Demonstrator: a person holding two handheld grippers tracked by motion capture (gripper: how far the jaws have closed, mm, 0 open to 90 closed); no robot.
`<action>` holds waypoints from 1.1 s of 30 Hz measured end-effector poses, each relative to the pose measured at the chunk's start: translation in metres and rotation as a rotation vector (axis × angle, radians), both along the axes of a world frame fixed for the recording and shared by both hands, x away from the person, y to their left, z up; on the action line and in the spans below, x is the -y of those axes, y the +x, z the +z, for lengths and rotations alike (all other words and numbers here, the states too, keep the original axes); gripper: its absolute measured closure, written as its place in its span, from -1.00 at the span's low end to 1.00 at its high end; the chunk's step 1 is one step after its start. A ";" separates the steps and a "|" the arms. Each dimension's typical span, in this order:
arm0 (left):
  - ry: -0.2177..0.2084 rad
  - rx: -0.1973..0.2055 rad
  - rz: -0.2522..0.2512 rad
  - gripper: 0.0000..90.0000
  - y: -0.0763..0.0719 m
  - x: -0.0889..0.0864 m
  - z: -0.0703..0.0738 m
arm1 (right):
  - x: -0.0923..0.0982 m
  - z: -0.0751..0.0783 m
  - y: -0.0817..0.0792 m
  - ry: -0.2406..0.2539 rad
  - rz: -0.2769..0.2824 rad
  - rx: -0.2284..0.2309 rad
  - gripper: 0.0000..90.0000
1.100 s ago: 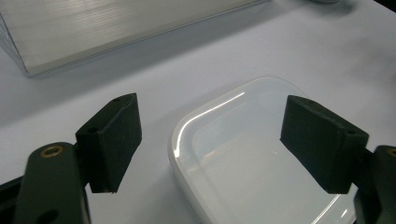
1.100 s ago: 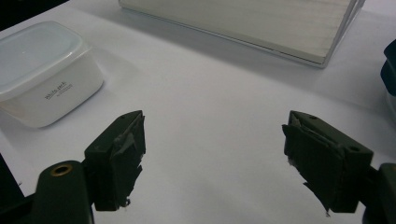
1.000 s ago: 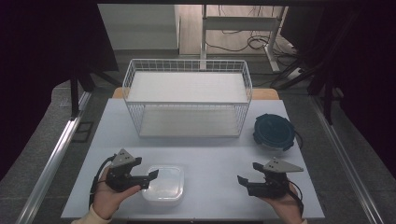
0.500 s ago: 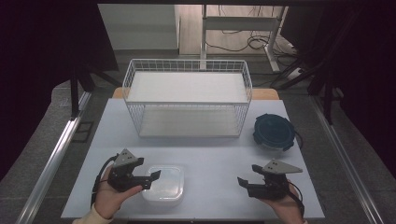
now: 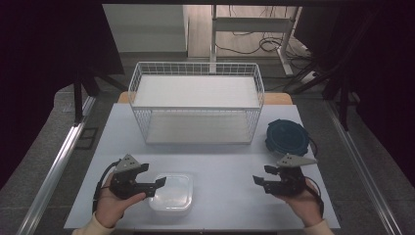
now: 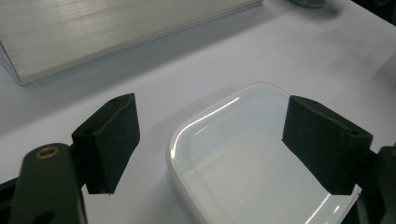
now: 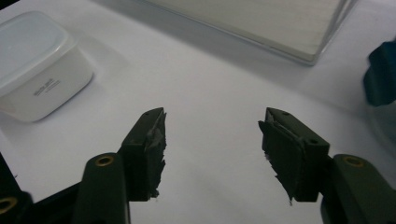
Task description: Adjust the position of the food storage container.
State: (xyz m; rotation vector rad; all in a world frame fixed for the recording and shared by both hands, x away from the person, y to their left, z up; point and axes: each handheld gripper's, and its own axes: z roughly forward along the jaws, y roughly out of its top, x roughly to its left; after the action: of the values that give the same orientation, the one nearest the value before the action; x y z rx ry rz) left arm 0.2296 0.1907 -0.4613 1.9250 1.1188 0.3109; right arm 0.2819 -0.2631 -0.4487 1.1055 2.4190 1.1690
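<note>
My left gripper (image 5: 157, 185) sits at lower left of the high view, jaws spread wide astride the white container (image 5: 172, 192) (one corner between the pads, nothing pressing). My right gripper (image 5: 258, 181), lower right, has its jaws just closing, still parted, nothing between them.

1. Wire basket (image 5: 195, 105), white, rectangular, standing at the back middle of the counter (image 5: 225, 164).
2. Round lid (image 5: 287, 137), dark blue, lying flat just right of the basket.
3. Counter, white surface.
4. Floor cables (image 5: 254, 46), beyond the counter.
</note>
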 end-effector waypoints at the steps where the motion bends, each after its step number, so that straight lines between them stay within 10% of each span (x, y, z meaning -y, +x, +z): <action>1: -0.001 -0.003 0.000 -0.58 0.000 -0.001 -0.001 | 0.002 0.005 0.007 -0.010 -0.003 -0.012 -0.06; 13: 0.007 -0.024 -0.014 -0.58 0.003 0.000 -0.007 | 0.044 0.052 0.127 -0.230 -0.108 -0.046 0.73; 33: 0.006 -0.029 0.024 -0.58 0.007 -0.009 -0.009 | 0.082 0.008 0.247 -0.448 -0.175 -0.058 0.99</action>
State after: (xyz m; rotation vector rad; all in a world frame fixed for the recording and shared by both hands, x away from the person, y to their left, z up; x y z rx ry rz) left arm 0.2368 0.2000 -0.4705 1.9286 1.1617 0.3007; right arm 0.5293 -0.3454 -0.4402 1.1785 2.3978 0.5103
